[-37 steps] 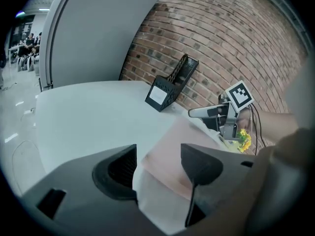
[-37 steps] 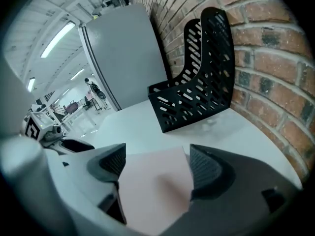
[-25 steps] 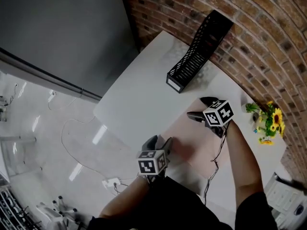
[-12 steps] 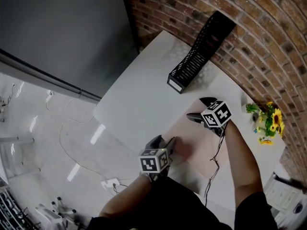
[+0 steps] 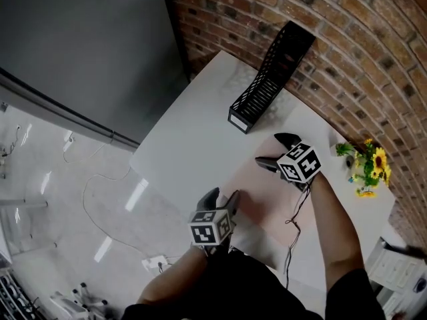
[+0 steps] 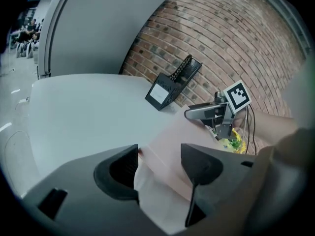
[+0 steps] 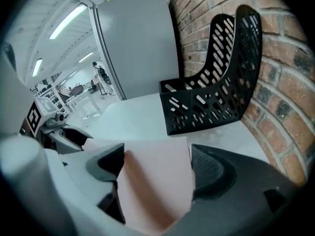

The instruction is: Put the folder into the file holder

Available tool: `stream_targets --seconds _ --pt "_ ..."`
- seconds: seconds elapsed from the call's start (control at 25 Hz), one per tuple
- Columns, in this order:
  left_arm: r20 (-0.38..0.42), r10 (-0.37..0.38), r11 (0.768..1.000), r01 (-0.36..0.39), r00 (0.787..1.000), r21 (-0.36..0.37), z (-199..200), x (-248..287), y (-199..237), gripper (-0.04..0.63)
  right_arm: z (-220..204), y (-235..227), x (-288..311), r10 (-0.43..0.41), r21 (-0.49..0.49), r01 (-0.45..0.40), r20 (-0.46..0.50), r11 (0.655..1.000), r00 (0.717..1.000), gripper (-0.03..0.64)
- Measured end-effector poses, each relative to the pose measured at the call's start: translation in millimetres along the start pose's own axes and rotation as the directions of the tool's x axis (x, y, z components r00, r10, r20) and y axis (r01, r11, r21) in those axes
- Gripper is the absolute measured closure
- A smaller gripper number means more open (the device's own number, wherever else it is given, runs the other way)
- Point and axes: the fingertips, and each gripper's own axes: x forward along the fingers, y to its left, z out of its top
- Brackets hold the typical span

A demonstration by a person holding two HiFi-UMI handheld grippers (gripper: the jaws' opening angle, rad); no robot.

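There is one pink folder (image 5: 267, 195), one black file holder (image 5: 263, 85), one white table (image 5: 193, 135), one bunch of flowers (image 5: 369, 169), and two grippers, the left gripper (image 5: 223, 196) and the right gripper (image 5: 268, 150), each carrying one marker cube, two cubes in all.

The folder (image 5: 267, 199) is laid on the table (image 5: 193, 139) toward its front edge; the file holder (image 5: 263, 85) is set at the back edge, beyond it. At the right edge the flowers (image 5: 367, 169) are placed.
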Motion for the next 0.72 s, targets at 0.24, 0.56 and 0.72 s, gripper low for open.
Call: stream_targets --seconds 0.24,0.56,0.72 --pt "0.171 0.03 0.997 -0.042 0.985 0.067 53.9 -35.4 -9.9 0.327 48.4 10.4 -40.8 -0.036 -0.01 0.039 0.189 0.999 0.981 0.183" --pt "0.384 0.018 0.973 -0.104 0.923 0.205 121.0 -93.4 -40.1 0.327 109.3 29.0 -112.5 -0.087 0.012 0.092 0.455 0.996 0.886 0.201" --pt "0.453 -0.009 0.953 -0.129 0.891 0.273 141.3 -114.1 -60.1 0.327 128.3 32.9 -148.0 -0.102 0.067 0.077 0.564 0.995 0.82 0.195"
